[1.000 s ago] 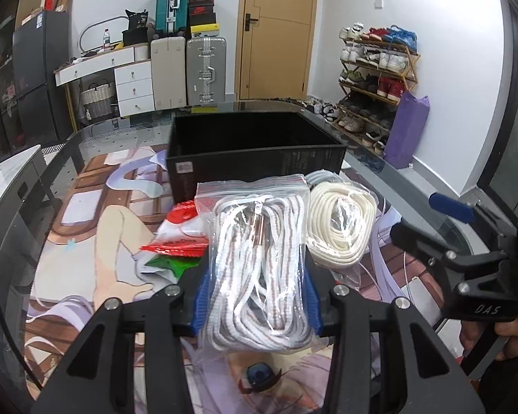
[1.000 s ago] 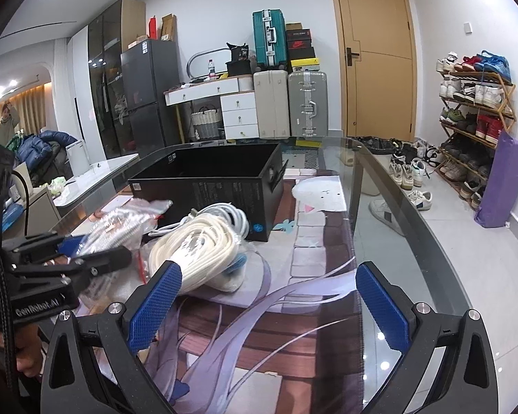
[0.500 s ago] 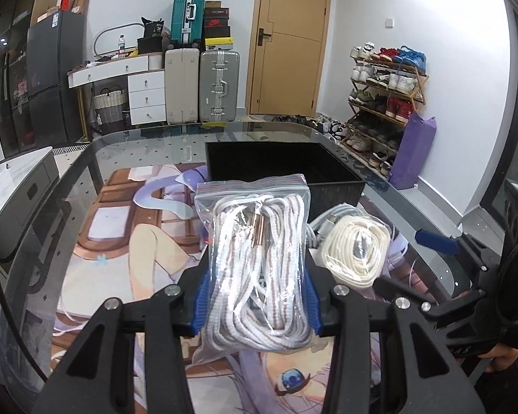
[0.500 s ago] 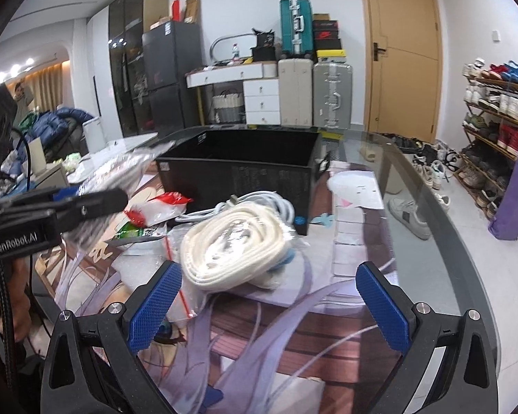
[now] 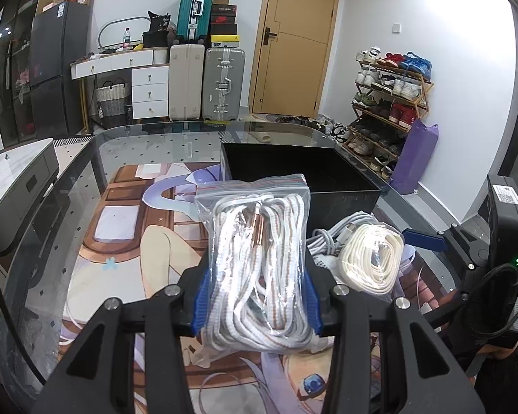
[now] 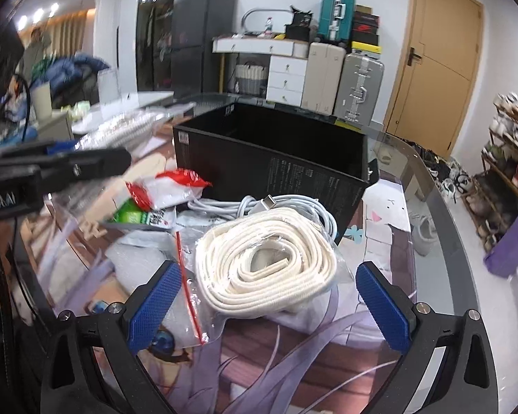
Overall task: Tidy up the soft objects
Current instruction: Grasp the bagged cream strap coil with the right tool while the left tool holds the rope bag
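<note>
**Bagged white rope clamped in my left gripper, cream coil between my open right pads**

Bagged white rope (image 5: 259, 269) with brown flecks sits squeezed between the blue pads (image 5: 201, 305) of my left gripper (image 5: 257, 305), clear of the printed mat (image 5: 121, 241) on the glass table (image 5: 69, 186). The zip-top edge of the bag points away from me, toward the black box (image 5: 342, 179), which stands open-topped on the far right part of the mat with nothing showing inside it.

From the right wrist view, my right gripper (image 6: 269, 305) is spread wide, gripping nothing. Its blue pads (image 6: 155, 307) stand either side of the cream coil (image 6: 266, 269), a flat-wound band in a clear bag with a red zip strip, and neither pad touches it. The coil lies on the mat just near of the box's near corner (image 6: 272, 169). Right behind it, against the box wall, lies a bundle of pale grey cable (image 6: 286, 207) with a plug end on top. To the left of the cable is a small heap of packets: one red and white (image 6: 176, 186), one green and white (image 6: 134, 215) with a printed code, and a grey plastic pouch (image 6: 134, 262) nearer to me.

My left gripper (image 6: 62, 165) shows at the left edge of that view, blurred, with the rope bag a streak beyond it. In the left wrist view the right gripper (image 5: 428, 241) reaches in from the right, just beside the cream coil (image 5: 373, 258)
</note>
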`<action>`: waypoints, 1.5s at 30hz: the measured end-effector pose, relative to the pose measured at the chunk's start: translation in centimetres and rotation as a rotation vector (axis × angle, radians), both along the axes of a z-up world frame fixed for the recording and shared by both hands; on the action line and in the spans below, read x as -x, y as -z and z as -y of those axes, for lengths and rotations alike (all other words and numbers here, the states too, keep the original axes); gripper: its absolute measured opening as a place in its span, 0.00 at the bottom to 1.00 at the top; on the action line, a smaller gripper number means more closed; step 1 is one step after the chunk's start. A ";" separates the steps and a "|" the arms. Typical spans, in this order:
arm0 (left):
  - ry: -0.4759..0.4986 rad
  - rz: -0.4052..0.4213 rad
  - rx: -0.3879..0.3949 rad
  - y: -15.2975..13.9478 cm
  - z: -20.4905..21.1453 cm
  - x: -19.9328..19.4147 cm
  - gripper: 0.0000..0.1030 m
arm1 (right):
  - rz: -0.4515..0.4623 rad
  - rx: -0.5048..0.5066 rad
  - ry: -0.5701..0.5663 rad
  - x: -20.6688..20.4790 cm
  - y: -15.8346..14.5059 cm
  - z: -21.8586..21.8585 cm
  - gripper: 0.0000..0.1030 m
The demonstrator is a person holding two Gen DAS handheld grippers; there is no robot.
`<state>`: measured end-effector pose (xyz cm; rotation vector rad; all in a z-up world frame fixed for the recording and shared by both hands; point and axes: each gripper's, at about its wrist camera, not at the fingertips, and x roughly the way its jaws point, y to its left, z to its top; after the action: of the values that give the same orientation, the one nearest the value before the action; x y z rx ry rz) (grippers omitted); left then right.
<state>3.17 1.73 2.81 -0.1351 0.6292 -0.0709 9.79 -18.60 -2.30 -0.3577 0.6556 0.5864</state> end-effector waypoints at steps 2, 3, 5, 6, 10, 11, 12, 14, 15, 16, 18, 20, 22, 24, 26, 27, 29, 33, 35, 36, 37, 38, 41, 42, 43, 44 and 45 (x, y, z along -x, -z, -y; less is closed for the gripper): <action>-0.003 -0.003 0.005 0.0 -0.3 -0.1 0.42 | 0.005 0.020 -0.016 -0.3 -0.1 -0.3 1.00; -0.004 -0.004 0.007 0.0 -0.4 -0.2 0.42 | 0.008 0.030 -0.020 -0.5 -0.2 -0.2 1.00; -0.005 -0.004 0.012 0.0 -0.5 -0.4 0.42 | 0.014 0.044 -0.032 -0.8 -0.4 -0.3 1.00; -0.005 -0.004 0.014 0.0 -0.6 -0.5 0.42 | 0.014 0.052 -0.040 -1.0 -0.4 -0.5 1.00; -0.005 -0.009 0.022 0.2 -0.9 -0.9 0.42 | -0.018 0.056 -0.089 -1.2 -0.1 -0.7 1.00; -0.004 -0.010 0.023 0.2 -1.0 -0.9 0.42 | -0.020 0.058 -0.098 -1.0 -0.1 -0.9 1.00; -0.002 -0.012 0.023 0.3 -1.0 -1.0 0.42 | -0.020 0.059 -0.110 -0.9 0.0 -1.0 1.00; 0.000 -0.015 0.023 0.3 -1.0 -1.1 0.42 | -0.009 0.067 -0.118 -0.8 0.2 -1.3 0.99; 0.001 -0.017 0.023 0.4 -1.0 -1.2 0.42 | -0.001 0.066 -0.118 -0.7 0.2 -1.3 0.98; 0.002 -0.018 0.024 0.4 -1.0 -1.2 0.42 | -0.005 0.059 -0.120 -0.8 0.2 -1.2 0.97; 0.003 -0.019 0.023 0.4 -1.0 -1.2 0.42 | -0.015 0.052 -0.122 -0.9 0.3 -1.1 0.91; 0.002 -0.019 0.027 0.4 -1.0 -1.2 0.42 | -0.017 0.047 -0.134 -0.8 0.4 -0.9 0.88; 0.002 -0.018 0.026 0.5 -1.0 -1.2 0.42 | -0.015 0.044 -0.134 -0.5 0.5 -0.8 0.83; 0.003 -0.018 0.027 0.5 -1.0 -1.2 0.42 | -0.023 0.026 -0.127 -0.6 0.4 -0.5 0.76; 0.003 -0.017 0.025 0.4 -1.0 -1.2 0.42 | -0.024 0.014 -0.123 -0.3 0.4 -0.3 0.72; 0.003 -0.017 0.025 0.4 -1.1 -1.3 0.42 | -0.024 0.006 -0.119 -0.2 0.4 -0.1 0.71; 0.004 -0.015 0.023 0.4 -1.1 -1.2 0.42 | -0.022 -0.013 -0.112 0.0 0.2 0.2 0.69; 0.006 -0.008 0.019 0.3 -1.0 -0.9 0.42 | -0.017 -0.043 -0.100 0.5 -0.1 0.7 0.66; 0.007 -0.004 0.017 0.2 -1.0 -0.7 0.42 | -0.014 -0.064 -0.095 0.8 -0.3 1.1 0.66; 0.006 -0.003 0.016 0.1 -1.0 -0.6 0.42 | -0.012 -0.077 -0.089 0.9 -0.5 1.3 0.66; 0.006 -0.002 0.016 0.0 -0.9 -0.5 0.42 | -0.011 -0.088 -0.085 0.9 -0.6 1.4 0.66; 0.009 -0.002 0.015 -0.2 -0.9 -0.5 0.42 | -0.010 -0.098 -0.080 1.1 -0.7 1.6 0.66; 0.016 0.003 0.002 -0.7 -0.8 -0.3 0.42 | -0.008 -0.143 -0.061 1.4 -1.5 2.2 0.65; 0.017 0.005 0.001 -0.9 -0.9 -0.3 0.42 | -0.007 -0.157 -0.055 1.4 -1.7 2.5 0.65; 0.017 0.007 0.001 -1.0 -0.9 -0.3 0.42 | -0.014 -0.180 -0.047 1.4 -1.9 2.8 0.65; 0.016 0.010 0.000 -1.2 -0.9 -0.3 0.42 | -0.019 -0.195 -0.042 1.3 -2.2 3.1 0.65; 0.014 0.015 -0.001 -1.4 -1.0 -0.2 0.42 | -0.017 -0.206 -0.032 1.2 -2.4 3.3 0.65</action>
<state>3.36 2.73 4.18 -0.1295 0.6153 -0.0853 8.59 -21.91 0.15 -0.1710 0.6009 0.6816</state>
